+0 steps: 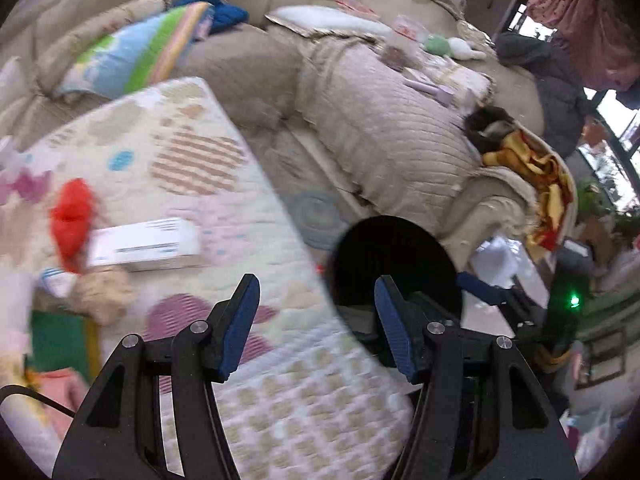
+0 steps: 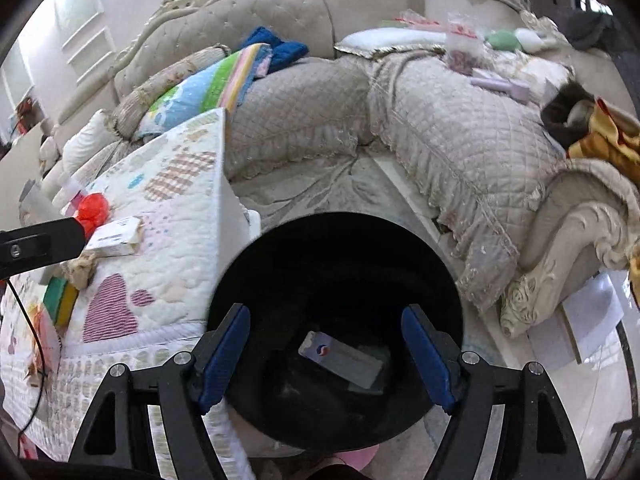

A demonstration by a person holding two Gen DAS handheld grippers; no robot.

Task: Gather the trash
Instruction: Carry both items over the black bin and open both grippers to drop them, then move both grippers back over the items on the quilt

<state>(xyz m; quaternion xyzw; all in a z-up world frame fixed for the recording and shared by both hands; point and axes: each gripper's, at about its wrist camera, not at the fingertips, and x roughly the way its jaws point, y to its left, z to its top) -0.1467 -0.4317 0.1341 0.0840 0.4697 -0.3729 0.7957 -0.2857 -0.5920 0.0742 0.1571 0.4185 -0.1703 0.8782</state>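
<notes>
A black round bin (image 2: 336, 280) stands on the floor beside the quilted table (image 2: 176, 240); a grey-white carton (image 2: 340, 360) lies inside it. My right gripper (image 2: 326, 354) is open and empty right above the bin's mouth. On the table lie a white box (image 1: 146, 244), a red crumpled bag (image 1: 72, 220) and a brown paper wad (image 1: 102, 292). My left gripper (image 1: 316, 320) is open and empty over the table's edge, the bin (image 1: 394, 260) just beyond its right finger. The left gripper's body (image 2: 40, 244) shows at the right wrist view's left edge.
A beige quilted corner sofa (image 2: 460, 140) wraps behind, with a striped blanket (image 2: 208, 84), blue cloth and small items on it. A green-yellow sponge (image 2: 60, 300) and a cable lie on the table's left part. White papers (image 2: 592, 312) lie on the floor at right.
</notes>
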